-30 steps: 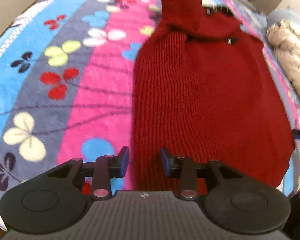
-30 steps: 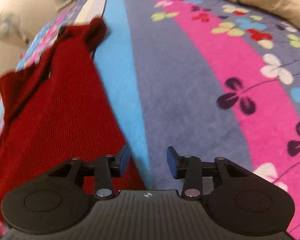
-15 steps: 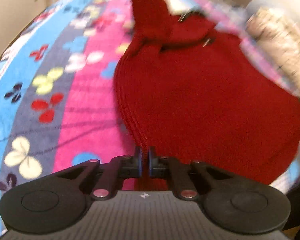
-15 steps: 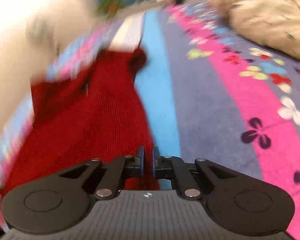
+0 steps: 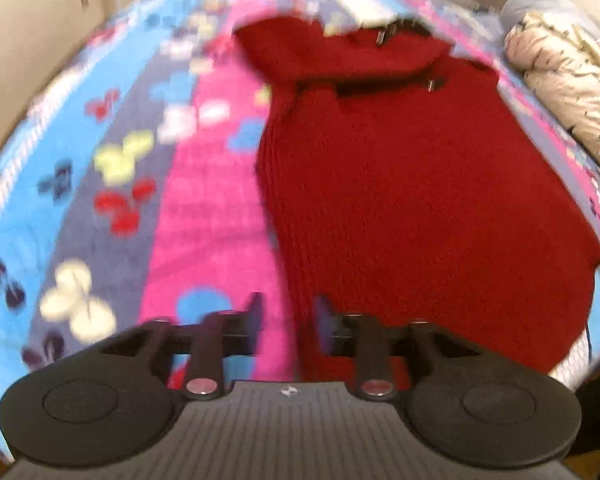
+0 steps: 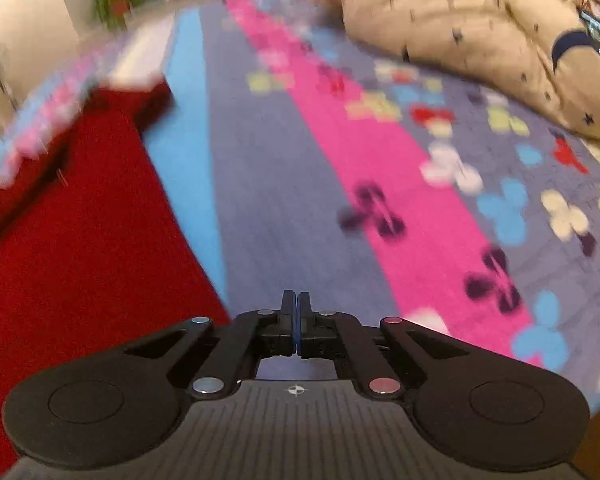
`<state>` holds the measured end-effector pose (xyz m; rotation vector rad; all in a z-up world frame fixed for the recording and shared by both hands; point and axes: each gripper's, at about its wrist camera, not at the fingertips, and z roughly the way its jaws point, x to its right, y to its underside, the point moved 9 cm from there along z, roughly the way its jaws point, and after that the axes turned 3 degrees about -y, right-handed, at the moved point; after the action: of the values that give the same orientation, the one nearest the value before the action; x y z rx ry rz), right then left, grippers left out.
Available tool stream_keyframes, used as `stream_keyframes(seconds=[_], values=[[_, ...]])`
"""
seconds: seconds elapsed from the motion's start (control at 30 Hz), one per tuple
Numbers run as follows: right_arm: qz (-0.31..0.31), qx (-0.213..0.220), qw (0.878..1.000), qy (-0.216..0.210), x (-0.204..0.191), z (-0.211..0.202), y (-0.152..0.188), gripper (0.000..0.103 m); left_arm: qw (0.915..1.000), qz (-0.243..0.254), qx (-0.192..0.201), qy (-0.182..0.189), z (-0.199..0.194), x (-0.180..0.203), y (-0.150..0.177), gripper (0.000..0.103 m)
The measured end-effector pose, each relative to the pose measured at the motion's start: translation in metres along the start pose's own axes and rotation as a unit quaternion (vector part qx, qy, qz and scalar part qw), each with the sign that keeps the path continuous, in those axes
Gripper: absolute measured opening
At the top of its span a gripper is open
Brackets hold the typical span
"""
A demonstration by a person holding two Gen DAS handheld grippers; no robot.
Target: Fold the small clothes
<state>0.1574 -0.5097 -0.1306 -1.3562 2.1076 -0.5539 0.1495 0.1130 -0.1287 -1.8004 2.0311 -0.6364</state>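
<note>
On the bed: red sweater [image 5: 412, 200] lies flat on the striped flowered blanket [image 5: 204, 200], hem nearest the cameras, collar end far.
Left gripper [image 5: 288, 322]: fingers apart now, over the sweater's left hem edge; half a second ago they were pinched together on that edge. So it has let go.
Right gripper [image 6: 296, 320]: fingers pressed together, nothing visible between them. It sits over bare blanket [image 6: 300, 200], with the sweater [image 6: 80, 240] off to its left. Half a second ago it was shut right at the red hem corner; a second ago it was open.
Change: both hem corners were gripped, then dropped. The sweater body looks about as spread as a second ago, still single layer, no fold line visible.
Read: looks like a tug to straighten the hem rather than a fold. Judgement only, both views are motion-blurred.
Task state: early. Garment smoothed, not yet folded.
Next likely need: regrip an edge or sleeve and carry it across the body. Right gripper must open first.
Risk: thick knit may bunch or drag on the fleecy blanket when pulled.
Other: beige quilt [image 6: 460, 32] well clear at far right.
</note>
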Motion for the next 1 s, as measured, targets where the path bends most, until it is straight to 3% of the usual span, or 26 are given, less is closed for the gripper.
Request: stream_keyframes(seconds=[0.07,0.13,0.17,0.2,0.23,0.3,0.37,0.4,0.6,0.73,0.83,1.0], values=[[-0.011,0.037,0.999,-0.027,-0.016,-0.009,-0.008,0.004,0.9994,0.007,0.031,0.009,-0.007,0.009,-0.011,0.042],[-0.034,0.037,0.997,-0.059,-0.034,-0.01,-0.006,0.014,0.999,0.013,0.034,0.027,-0.006,0.022,-0.015,0.042],[-0.046,0.027,0.996,-0.075,-0.045,-0.006,-0.002,0.027,0.9989,0.02,0.029,0.033,-0.003,0.028,-0.015,0.042],[-0.057,0.012,0.995,-0.087,-0.053,-0.001,0.004,0.039,0.9988,0.03,0.02,0.034,0.002,0.035,-0.014,0.042],[-0.071,-0.006,0.993,-0.093,-0.062,0.006,0.011,0.042,0.9986,0.043,0.006,0.03,0.009,0.041,-0.011,0.042],[-0.109,-0.056,0.989,-0.089,-0.077,0.023,0.029,0.045,0.9975,0.061,-0.033,0.017,0.027,0.046,-0.002,0.043],[-0.143,-0.116,0.981,-0.057,-0.079,0.042,0.052,0.047,0.9949,0.067,-0.076,0.0,0.042,0.049,0.009,0.043],[-0.161,-0.125,0.978,-0.042,-0.08,0.048,0.057,0.048,0.9948,0.068,-0.075,-0.008,0.044,0.049,0.008,0.043],[-0.14,-0.044,0.988,-0.05,-0.1,0.033,0.021,0.05,0.9994,0.016,0.028,-0.006,0.019,0.04,-0.028,0.051],[-0.169,0.004,0.985,-0.038,-0.121,0.031,0.007,0.05,0.9953,-0.003,0.091,-0.034,0.007,0.035,-0.051,0.051],[-0.182,0.017,0.982,-0.045,-0.137,0.041,-0.004,0.05,0.9895,0.017,0.135,-0.049,-0.002,0.043,-0.063,0.05],[-0.179,0.017,0.981,-0.071,-0.173,0.047,-0.012,0.05,0.9857,0.049,0.148,-0.064,0.004,0.06,-0.084,0.033]])
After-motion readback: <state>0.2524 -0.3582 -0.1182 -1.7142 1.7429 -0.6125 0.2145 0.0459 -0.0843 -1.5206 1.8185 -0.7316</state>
